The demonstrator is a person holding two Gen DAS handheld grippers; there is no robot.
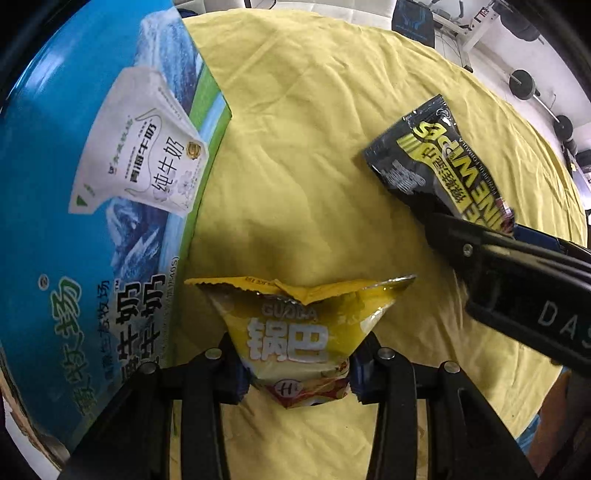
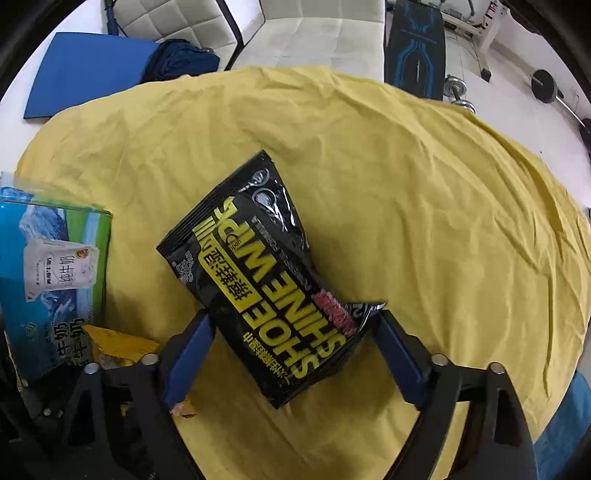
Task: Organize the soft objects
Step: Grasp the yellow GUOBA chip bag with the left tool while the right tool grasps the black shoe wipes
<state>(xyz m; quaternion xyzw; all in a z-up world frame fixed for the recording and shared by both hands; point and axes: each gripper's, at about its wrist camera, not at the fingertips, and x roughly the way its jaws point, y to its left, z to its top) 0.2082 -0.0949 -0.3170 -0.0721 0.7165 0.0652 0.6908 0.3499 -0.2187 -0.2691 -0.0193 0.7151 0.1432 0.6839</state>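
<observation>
My left gripper (image 1: 295,363) is shut on a yellow snack bag (image 1: 295,328), pinching its lower part just above the yellow cloth (image 1: 314,147). The blue milk carton box (image 1: 74,184) stands close on its left. My right gripper (image 2: 291,347) is shut on a black shoe-shine wipes pack (image 2: 258,280), squeezing its near end so the pack creases; the pack points away over the cloth. In the left wrist view the wipes pack (image 1: 436,158) and the right gripper's fingers (image 1: 517,266) show at the right. In the right wrist view the snack bag (image 2: 118,345) shows at lower left.
The milk carton box (image 2: 48,266) sits at the cloth's left edge. Beyond the cloth are a blue mat (image 2: 85,74), dark blue fabric (image 2: 181,59), a white sofa (image 2: 314,33), a weight bench (image 2: 413,48) and barbells (image 2: 546,88).
</observation>
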